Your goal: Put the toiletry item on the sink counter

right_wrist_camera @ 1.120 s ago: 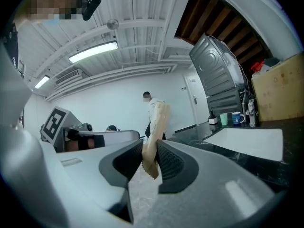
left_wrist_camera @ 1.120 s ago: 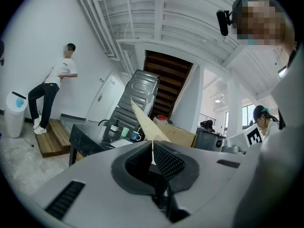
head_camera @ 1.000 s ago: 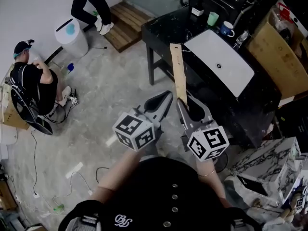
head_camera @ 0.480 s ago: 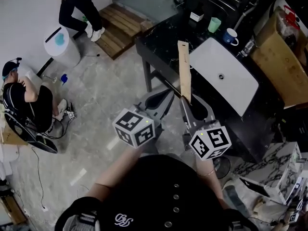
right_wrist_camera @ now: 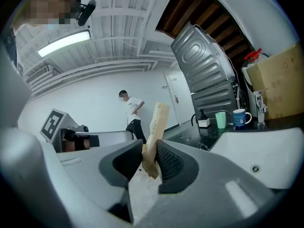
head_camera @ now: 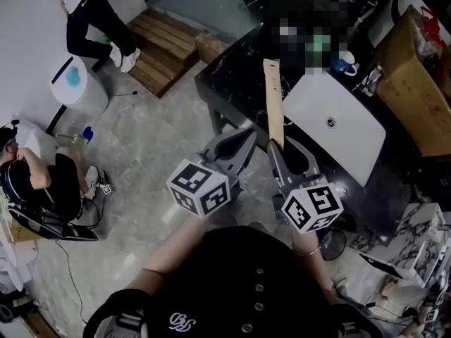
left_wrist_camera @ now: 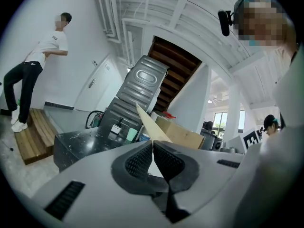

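Long tan paper packet point(head_camera: 273, 104) clamped by its near end in the right gripper point(head_camera: 277, 148).
It points lengthwise away toward the black sink counter point(head_camera: 232, 83); the left gripper point(head_camera: 244, 138), jaws together and empty, reads clearly only in its own view.

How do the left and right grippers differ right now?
The right gripper holds the long tan packet; the left gripper holds nothing. The left's pads meet; the right's are parted by the packet. Both are side by side, pointing toward the black sink counter.
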Tool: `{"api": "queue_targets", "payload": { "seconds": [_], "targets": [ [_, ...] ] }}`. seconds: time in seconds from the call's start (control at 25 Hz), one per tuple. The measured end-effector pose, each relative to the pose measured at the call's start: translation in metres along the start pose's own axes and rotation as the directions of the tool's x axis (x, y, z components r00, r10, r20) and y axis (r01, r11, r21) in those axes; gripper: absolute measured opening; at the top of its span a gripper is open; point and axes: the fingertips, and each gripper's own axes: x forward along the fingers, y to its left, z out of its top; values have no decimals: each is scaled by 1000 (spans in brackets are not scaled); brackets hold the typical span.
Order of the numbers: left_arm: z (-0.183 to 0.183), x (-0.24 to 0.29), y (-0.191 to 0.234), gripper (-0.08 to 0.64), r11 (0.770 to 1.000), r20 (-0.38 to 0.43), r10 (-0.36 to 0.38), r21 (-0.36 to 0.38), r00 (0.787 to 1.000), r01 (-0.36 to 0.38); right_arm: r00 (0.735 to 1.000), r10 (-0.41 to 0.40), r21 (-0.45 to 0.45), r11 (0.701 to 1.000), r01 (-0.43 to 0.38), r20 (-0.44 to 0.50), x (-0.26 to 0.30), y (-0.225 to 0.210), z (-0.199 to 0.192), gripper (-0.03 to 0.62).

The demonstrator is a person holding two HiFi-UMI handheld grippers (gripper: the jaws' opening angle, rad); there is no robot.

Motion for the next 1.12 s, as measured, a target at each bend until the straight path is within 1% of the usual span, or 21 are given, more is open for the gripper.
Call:
{"api": "queue_targets", "payload": {
  "seconds": [0.24,0.36,0.56,0.68,0.88,1.12],
  "targets": [
    [12,14,42,17,999,-28,-27,-17,999,27,999,-27,11,1000,27,-19,47,-6,0,87],
    [17,22,59,17,999,-33,-38,-17,999,37,999,-40,-3,999,40,-24,66,-10,0,88],
    [22,32,72,17,998,-45,-64,-9,997,64,998,-62,-9,998,61,-29,82,-16,3,87],
    [27,32,76,17,998,-38,-65,-3,997,65,998,-55,-8,998,55,-25,89,-14,4,87],
    [29,34,83,17,999,-29,-46,1,999,46,999,-24,-18,1000,24,-27,100,-10,4,87],
    [31,47,91,17,1000,-13,-22,-6,1000,22,999,11,-43,999,-12,-31,110,-19,14,87]
  ]
}}
